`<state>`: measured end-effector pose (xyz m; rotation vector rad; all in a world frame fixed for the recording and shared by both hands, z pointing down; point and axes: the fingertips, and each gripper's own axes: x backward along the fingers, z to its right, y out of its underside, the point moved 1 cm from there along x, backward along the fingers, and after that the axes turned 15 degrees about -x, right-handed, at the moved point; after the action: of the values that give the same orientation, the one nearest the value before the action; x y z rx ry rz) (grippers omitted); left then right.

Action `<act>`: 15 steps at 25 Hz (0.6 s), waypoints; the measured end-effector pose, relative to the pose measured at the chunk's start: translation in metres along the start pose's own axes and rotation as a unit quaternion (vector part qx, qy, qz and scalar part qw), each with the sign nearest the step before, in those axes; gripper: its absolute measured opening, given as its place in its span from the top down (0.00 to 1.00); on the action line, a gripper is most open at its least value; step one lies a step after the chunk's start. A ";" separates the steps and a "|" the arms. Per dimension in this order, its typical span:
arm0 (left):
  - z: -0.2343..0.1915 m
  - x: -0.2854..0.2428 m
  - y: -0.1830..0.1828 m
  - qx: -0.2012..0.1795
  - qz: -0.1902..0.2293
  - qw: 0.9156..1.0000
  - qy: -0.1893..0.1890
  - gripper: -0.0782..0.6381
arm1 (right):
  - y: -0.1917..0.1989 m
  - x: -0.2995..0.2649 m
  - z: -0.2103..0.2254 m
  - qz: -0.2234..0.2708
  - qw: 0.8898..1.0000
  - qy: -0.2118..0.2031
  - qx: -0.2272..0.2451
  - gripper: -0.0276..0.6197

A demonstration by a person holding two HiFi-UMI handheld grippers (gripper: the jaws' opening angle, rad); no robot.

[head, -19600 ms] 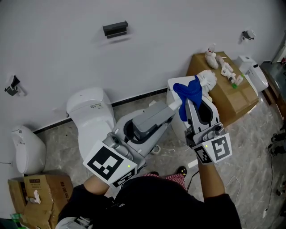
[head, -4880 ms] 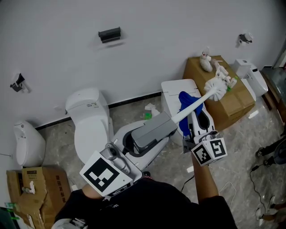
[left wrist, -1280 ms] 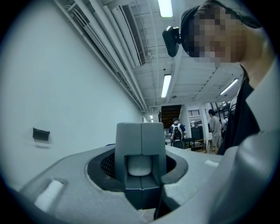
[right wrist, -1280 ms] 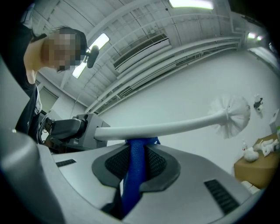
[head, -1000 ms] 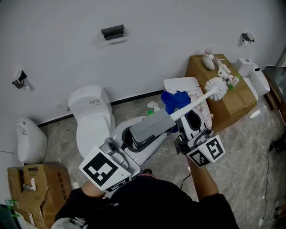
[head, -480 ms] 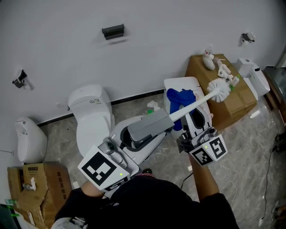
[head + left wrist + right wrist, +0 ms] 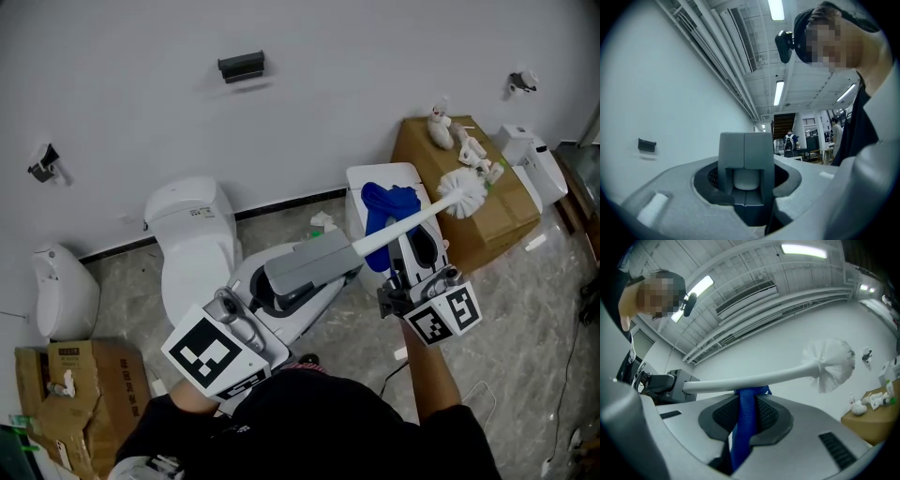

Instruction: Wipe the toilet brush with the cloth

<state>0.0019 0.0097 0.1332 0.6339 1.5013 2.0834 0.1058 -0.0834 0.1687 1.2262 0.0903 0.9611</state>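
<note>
The white toilet brush lies nearly level in the air, its bristle head to the right over the cardboard box. My left gripper is shut on the end of the handle, which shows between its grey jaws. A blue cloth is draped against the handle's middle, and my right gripper is shut on it from below. In the right gripper view the cloth rises between the jaws to the handle, with the bristles at the right.
A white toilet stands by the wall at the left, and a second one under my right gripper. A cardboard box with small toys sits at the right. Another box and a white fixture are at the left.
The cloth sits a little further along the handle towards the bristles than a second ago. My left gripper has shifted slightly with the brush. Both grips are unchanged.
</note>
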 end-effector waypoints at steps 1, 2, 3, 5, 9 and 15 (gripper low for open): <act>0.000 0.001 0.000 0.001 0.000 1.000 0.000 0.66 | 0.000 0.000 0.000 0.001 1.000 0.001 0.000 0.86; -0.001 0.003 0.001 0.002 0.001 1.000 0.000 0.66 | 0.000 0.000 0.001 0.002 1.000 0.002 0.000 0.86; -0.001 0.004 0.001 0.003 0.001 1.000 0.000 0.66 | 0.000 0.000 0.001 0.003 1.000 0.004 0.000 0.86; -0.001 0.006 0.002 0.004 0.002 1.000 0.001 0.66 | 0.000 0.001 0.002 0.005 1.000 0.007 0.000 0.86; -0.003 0.005 0.003 0.008 0.002 1.000 0.002 0.66 | -0.002 0.002 0.007 0.005 1.000 0.015 0.002 0.86; -0.003 0.002 0.004 0.009 -0.002 1.000 0.004 0.66 | -0.005 0.006 0.018 0.003 1.000 0.027 0.001 0.86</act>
<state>-0.0020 0.0077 0.1364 0.6295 1.5273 2.0733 0.1214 -0.0930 0.1742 1.2031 0.1304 0.9998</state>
